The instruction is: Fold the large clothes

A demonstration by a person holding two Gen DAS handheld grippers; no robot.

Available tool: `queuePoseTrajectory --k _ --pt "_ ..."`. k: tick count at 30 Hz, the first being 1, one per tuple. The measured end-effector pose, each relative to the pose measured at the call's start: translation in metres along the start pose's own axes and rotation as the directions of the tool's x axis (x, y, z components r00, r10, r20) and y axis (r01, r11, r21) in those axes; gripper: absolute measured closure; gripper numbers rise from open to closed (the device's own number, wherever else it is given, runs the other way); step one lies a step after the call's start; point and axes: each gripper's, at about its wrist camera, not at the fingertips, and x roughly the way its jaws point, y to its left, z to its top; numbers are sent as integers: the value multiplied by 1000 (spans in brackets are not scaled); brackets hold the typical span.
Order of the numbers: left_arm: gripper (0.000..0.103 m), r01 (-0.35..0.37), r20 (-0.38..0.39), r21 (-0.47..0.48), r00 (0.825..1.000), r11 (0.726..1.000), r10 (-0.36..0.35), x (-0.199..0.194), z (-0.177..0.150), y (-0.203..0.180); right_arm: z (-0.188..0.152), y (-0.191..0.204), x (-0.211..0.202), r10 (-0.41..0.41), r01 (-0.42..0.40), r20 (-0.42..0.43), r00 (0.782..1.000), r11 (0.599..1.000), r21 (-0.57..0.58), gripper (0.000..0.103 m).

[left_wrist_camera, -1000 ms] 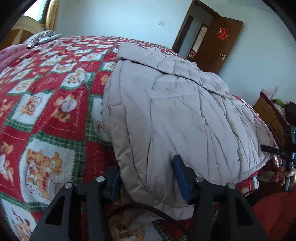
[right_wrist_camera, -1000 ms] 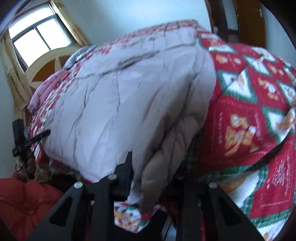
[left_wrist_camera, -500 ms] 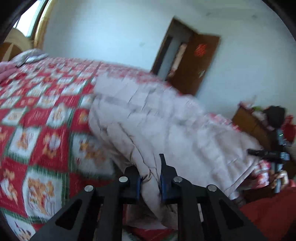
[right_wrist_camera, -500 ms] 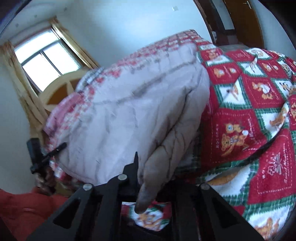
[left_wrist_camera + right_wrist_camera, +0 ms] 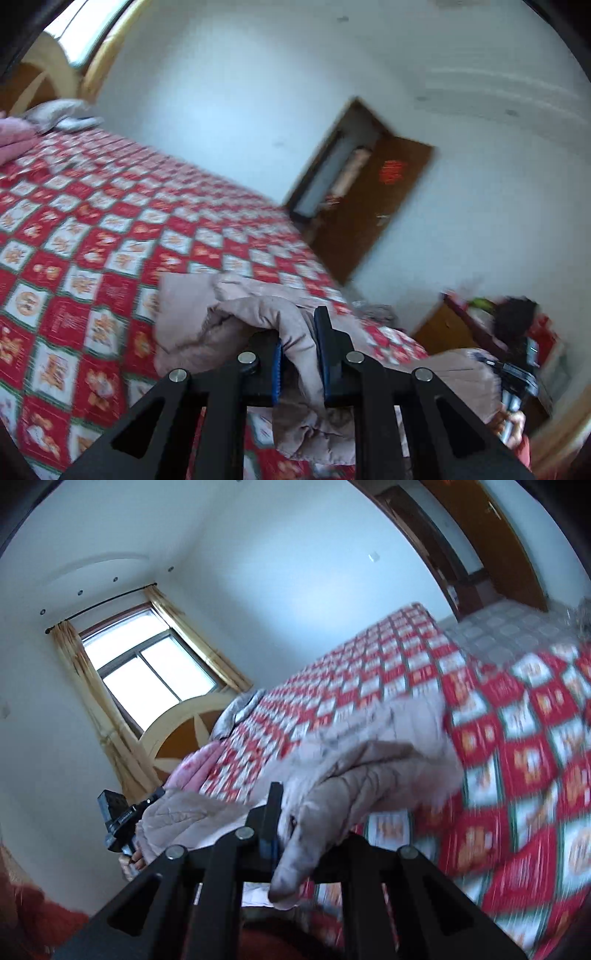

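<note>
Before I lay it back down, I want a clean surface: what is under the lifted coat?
Under the coat, held by the left gripper and right gripper, only the red patterned bedspread shows. The patch beneath its bunched far part is covered.

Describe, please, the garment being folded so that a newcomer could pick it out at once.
Start at the bed, spread with a red, white and green checked quilt. At its near edge lies a padded jacket, both grippers shut on its hem, the left gripper and the right gripper. It is the only plain pale beige, stitched-quilted thing on that busy cover.
</note>
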Motion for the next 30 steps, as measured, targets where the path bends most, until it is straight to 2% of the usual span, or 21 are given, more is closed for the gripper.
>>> queuePoseTrajectory --k 3,5,7,9,12,13,15,16,17,18,21,23,24,26,27,28,30 --pt "87 -135 -49 -58 990 989 132 58 33 19 45 -13 41 -11 10 8 1000 999 34 90" --pt "87 -211 -99 -81 974 974 203 104 51 34 72 -27 79 -52 52 -2 999 998 44 90" --pt "86 -280 -135 -94 954 955 267 142 63 46 92 -48 124 -101 101 -9 995 992 70 90" --pt "86 -358 -174 -111 925 927 337 187 71 62 102 -68 156 -159 159 -12 987 984 83 90" --pt "85 -477 -239 -89 862 874 447 246 72 91 105 -103 210 -261 261 -16 965 959 109 86" --pt "83 -528 -278 -75 825 846 491 271 68 106 105 -113 224 -293 293 -19 956 949 115 84" --pt "82 -588 -336 -55 772 807 539 302 60 122 98 -139 257 -379 380 -33 925 916 131 81" --pt "82 -602 -361 -45 754 798 548 318 52 133 95 -147 264 -404 407 -48 913 904 128 79" --pt "81 -603 -362 -41 752 797 550 327 48 136 89 -159 279 -437 444 -83 896 889 114 79" --pt "81 -595 -350 -38 761 803 547 332 45 138 83 -170 289 -452 461 -96 887 882 104 79" --pt "80 -562 -285 -45 800 826 529 334 35 143 73 -185 295 -443 448 -72 894 890 89 79" --pt "79 -546 -213 -69 826 835 522 334 20 150 62 -192 292 -420 418 -9 908 903 101 79" --pt "79 -560 -196 -65 818 826 540 338 18 149 60 -193 295 -426 424 -9 905 900 101 79" --pt "79 -615 -189 14 772 788 606 352 17 138 61 -191 304 -466 467 -41 884 882 62 79" --pt "80 -634 -192 52 752 772 630 359 17 133 62 -190 308 -467 469 -46 883 882 55 79" --pt "80 -642 -195 72 742 763 642 361 17 131 62 -191 309 -470 472 -50 881 880 53 79" --pt "80 -631 -198 55 753 774 628 360 19 135 62 -191 310 -468 471 -55 882 880 62 79"
